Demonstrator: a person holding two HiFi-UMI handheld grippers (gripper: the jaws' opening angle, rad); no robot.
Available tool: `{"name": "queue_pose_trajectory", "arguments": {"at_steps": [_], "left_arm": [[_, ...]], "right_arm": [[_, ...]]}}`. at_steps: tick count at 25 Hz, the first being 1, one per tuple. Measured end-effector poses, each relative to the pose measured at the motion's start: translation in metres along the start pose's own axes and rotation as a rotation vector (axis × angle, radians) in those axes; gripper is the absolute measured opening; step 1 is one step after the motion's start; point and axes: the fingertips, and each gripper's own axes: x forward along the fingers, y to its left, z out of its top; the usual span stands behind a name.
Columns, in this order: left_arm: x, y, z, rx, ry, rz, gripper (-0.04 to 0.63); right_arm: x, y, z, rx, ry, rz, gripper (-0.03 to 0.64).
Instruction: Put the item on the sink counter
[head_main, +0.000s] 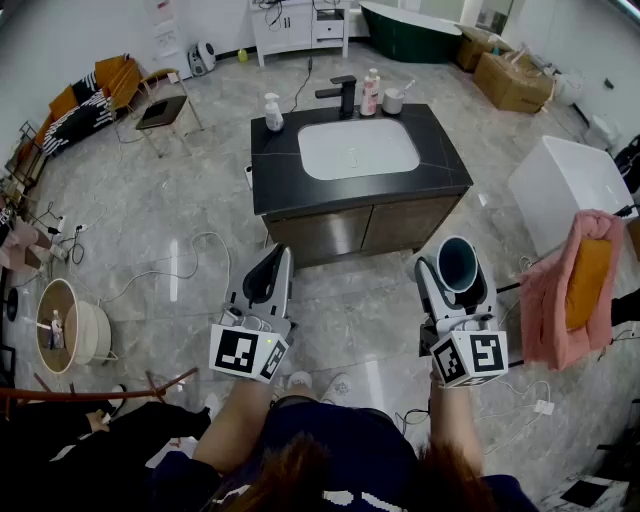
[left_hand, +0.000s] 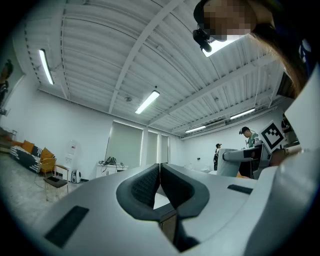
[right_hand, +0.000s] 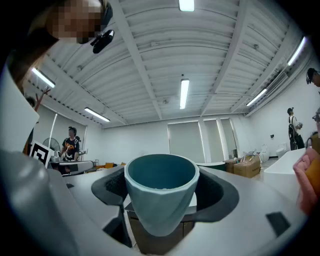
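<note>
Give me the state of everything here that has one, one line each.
left gripper, jaws shut, nothing between them.
right gripper, jaws closed on the teal cup.
teal cup, upright, empty, not yet on the sink counter.
sink basin, empty.
cabinet doors, shut.
pump bottle, upright on the sink counter.
pink towel, hanging draped.

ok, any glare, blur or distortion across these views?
Head view: fisheye curves the room, light streaks glare on the glossy grey floor. Left gripper view: dark corner vignette, ceiling tube light blown out. Right gripper view: same vignette, teal faceted cup reads clearly.
</note>
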Motion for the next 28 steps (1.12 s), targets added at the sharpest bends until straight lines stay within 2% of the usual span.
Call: {"name": "queue_pose_trajectory", "arguments": {"at_steps": [7,18,23,28], "left_arm": [[-0.011,0.002,0.004,0.002,-0.003,-0.009,0.023],[-0.012,0.002,0.001,0.016,0.002,0.018,0.023],[0.010,0.021,-0.008,0.008,0.011,0.012,0.023],[0.056,0.055,-0.015,-0.004,0.008,-0.009,0.023]], "right_arm": [[-0.005,0.021,0.003,0.001,-0.017,0.040,0.396],[0.004,0.021,-0.003,0.018,-0.008,0.075,0.397],[0.032,0.018,-0.008,0.025,-0.004,0.069,0.396],[0.080,0.011,-0.008,0.021,-0.010,0.042,0.397]]}}
